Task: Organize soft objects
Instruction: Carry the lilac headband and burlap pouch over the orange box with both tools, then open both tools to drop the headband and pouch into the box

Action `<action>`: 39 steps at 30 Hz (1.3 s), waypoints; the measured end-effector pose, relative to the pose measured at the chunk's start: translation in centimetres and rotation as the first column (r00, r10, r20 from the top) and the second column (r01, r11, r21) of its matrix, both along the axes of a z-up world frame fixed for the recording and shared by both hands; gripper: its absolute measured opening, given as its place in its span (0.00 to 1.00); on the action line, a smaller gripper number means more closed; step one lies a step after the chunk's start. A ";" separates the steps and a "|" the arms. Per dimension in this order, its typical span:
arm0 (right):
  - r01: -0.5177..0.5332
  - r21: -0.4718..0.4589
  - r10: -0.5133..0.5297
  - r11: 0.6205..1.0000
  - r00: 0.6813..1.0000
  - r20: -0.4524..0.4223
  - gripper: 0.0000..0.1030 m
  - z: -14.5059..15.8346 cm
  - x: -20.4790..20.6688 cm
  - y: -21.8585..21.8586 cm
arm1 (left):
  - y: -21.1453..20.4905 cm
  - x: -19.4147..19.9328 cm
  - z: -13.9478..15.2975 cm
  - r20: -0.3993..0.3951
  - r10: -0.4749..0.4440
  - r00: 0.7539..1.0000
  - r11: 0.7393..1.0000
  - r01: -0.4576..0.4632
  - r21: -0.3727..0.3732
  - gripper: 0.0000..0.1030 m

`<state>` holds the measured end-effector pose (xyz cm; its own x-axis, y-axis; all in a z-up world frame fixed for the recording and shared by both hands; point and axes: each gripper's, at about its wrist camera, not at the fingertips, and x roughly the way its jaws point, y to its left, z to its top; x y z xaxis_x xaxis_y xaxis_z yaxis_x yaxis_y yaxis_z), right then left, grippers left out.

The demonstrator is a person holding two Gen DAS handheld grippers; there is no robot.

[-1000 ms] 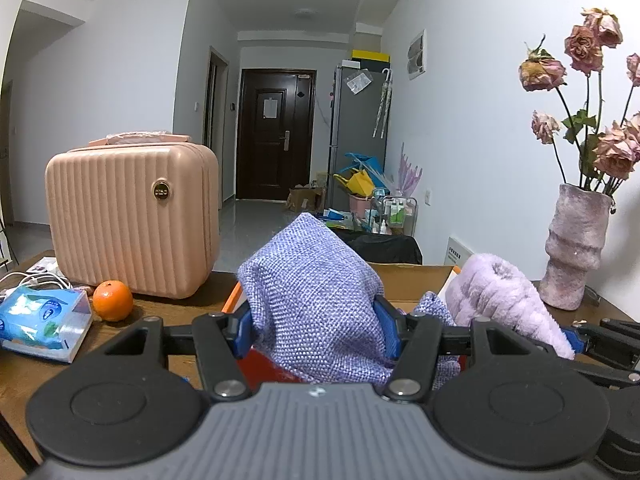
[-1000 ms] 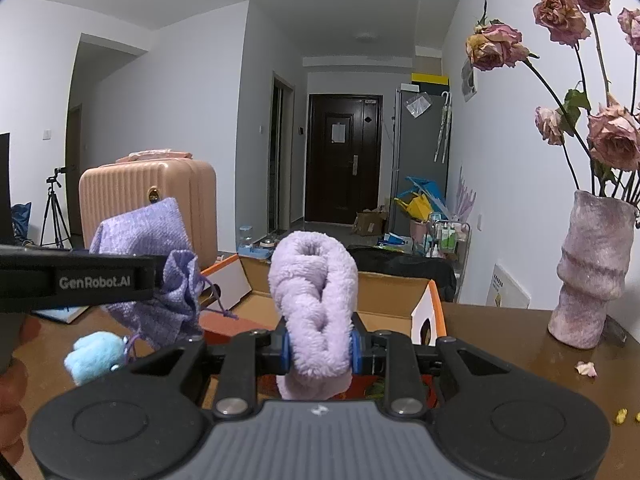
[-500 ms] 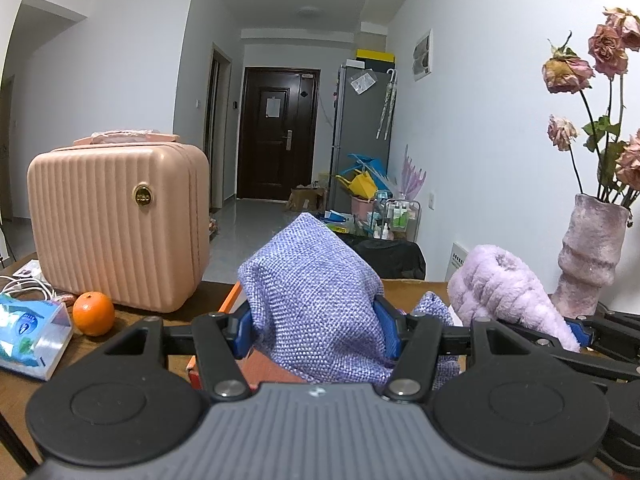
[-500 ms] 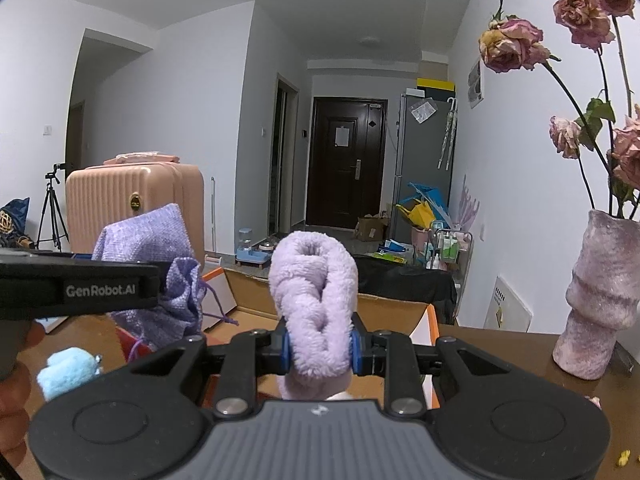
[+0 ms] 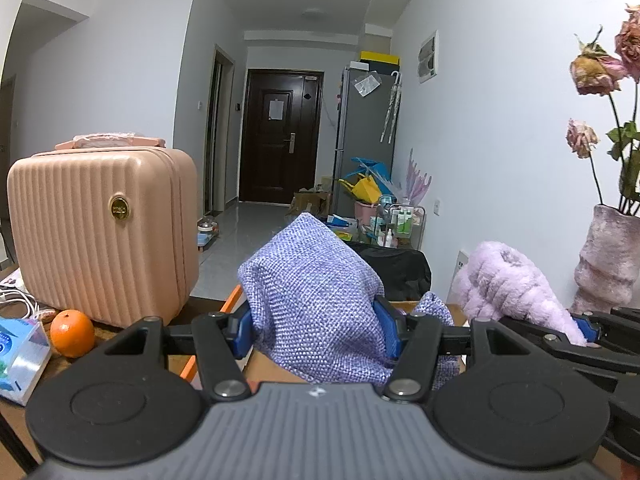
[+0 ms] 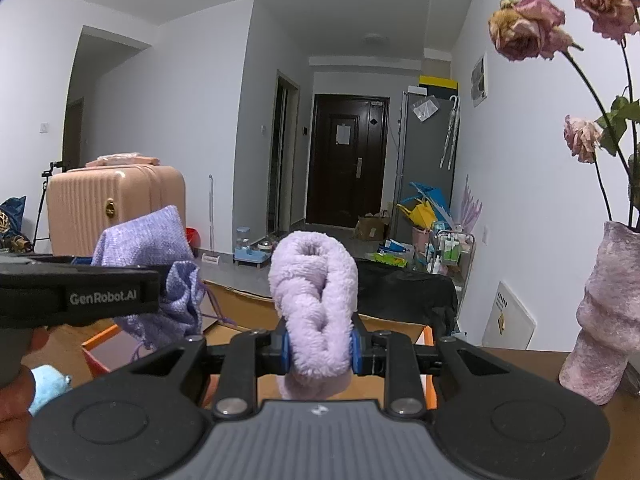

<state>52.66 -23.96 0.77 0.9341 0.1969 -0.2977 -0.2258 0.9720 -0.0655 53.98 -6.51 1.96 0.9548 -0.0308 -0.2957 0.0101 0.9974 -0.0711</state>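
Left claw pinching woven purple pouch; right claw pinching fluffy lilac towel, cardboard box just beyond both.

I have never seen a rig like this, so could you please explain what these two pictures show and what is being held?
There is no robot here: a person carries a two-finger gripper in each hand, and each picture comes from a camera on one gripper, looking along its fingers. The left gripper is closed on a blue-purple woven pouch. The right gripper is squeezed shut on a fluffy lilac towel roll. Both hang over an open cardboard box on a wooden table. Also on the table are a pink ribbed case, an orange, a tissue pack and a vase of dried roses.
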 end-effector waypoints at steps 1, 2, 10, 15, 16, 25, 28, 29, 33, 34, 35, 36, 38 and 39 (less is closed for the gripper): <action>0.003 -0.002 -0.003 1.000 1.000 -0.004 0.25 0.0 0.3 0.0 | -0.1 0.2 0.0 0.000 0.002 1.000 1.000 -0.002 -0.001 0.58; 0.005 -0.002 -0.005 1.000 1.000 -0.009 0.25 -0.1 0.8 -0.1 | -0.1 0.6 0.0 -0.001 0.004 1.000 1.000 -0.004 -0.003 0.58; 0.014 -0.005 -0.015 1.000 0.998 -0.058 0.25 -1.0 3.5 -0.2 | -0.4 2.9 -0.6 -0.019 0.017 1.000 1.000 -0.017 0.001 0.58; 0.025 -0.010 -0.026 1.000 0.996 -0.089 0.25 -2.0 4.9 -0.2 | -0.8 4.4 -1.2 -0.030 0.037 0.999 0.999 -0.037 0.018 0.58; 0.028 -0.011 -0.029 1.000 0.995 -0.098 0.25 -2.2 5.2 -0.3 | -0.9 4.7 -1.4 -0.035 0.041 0.999 0.999 -0.040 0.023 0.58; 0.046 -0.016 -0.048 0.999 0.986 -0.158 0.31 -3.5 6.4 -0.6 | -0.8 6.4 -3.1 -0.097 0.060 0.994 0.997 -0.055 0.050 0.64; 0.058 -0.018 -0.060 0.998 0.985 -0.163 0.44 -3.6 6.4 -0.7 | -0.7 6.5 -3.2 -0.104 0.056 0.993 0.998 -0.052 0.041 0.71; 0.059 -0.014 -0.061 0.998 0.985 -0.164 0.48 -3.6 6.3 -0.7 | -0.6 6.5 -3.2 -0.103 0.055 0.993 0.998 -0.051 0.042 0.78; 0.075 0.001 -0.074 0.997 0.987 -0.145 0.90 -3.4 6.0 -1.1 | -0.5 6.5 -3.2 -0.090 0.082 0.993 0.996 -0.078 0.046 0.99; 0.079 0.004 -0.078 0.997 0.987 -0.139 0.92 -3.3 5.9 -1.1 | -0.5 6.5 -3.2 -0.086 0.089 0.992 0.995 -0.085 0.047 1.00; 0.081 0.008 -0.079 0.997 0.987 -0.138 0.92 -3.2 5.9 -1.1 | -0.4 6.3 -3.2 -0.080 0.100 0.992 0.994 -0.096 0.047 1.00; 0.079 0.014 -0.077 0.997 0.987 -0.141 0.92 -3.2 5.8 -1.2 | -0.4 6.2 -3.2 -0.075 0.111 0.991 0.993 -0.107 0.050 1.00; 0.080 0.016 -0.077 0.997 0.986 -0.145 0.94 -3.3 5.9 -1.3 | -0.4 6.2 -3.2 -0.078 0.109 0.991 0.993 -0.105 0.050 1.00; 0.082 0.013 -0.080 0.997 0.986 -0.146 0.96 -3.3 5.9 -1.4 | -0.4 6.2 -3.2 -0.083 0.109 0.991 0.993 -0.106 0.049 1.00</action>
<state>58.59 -25.34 -2.53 0.8945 0.1291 -0.4281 -0.1520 0.9882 -0.0195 60.18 -6.89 -1.22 0.9232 0.0857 -0.3748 -0.1016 0.9946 -0.0230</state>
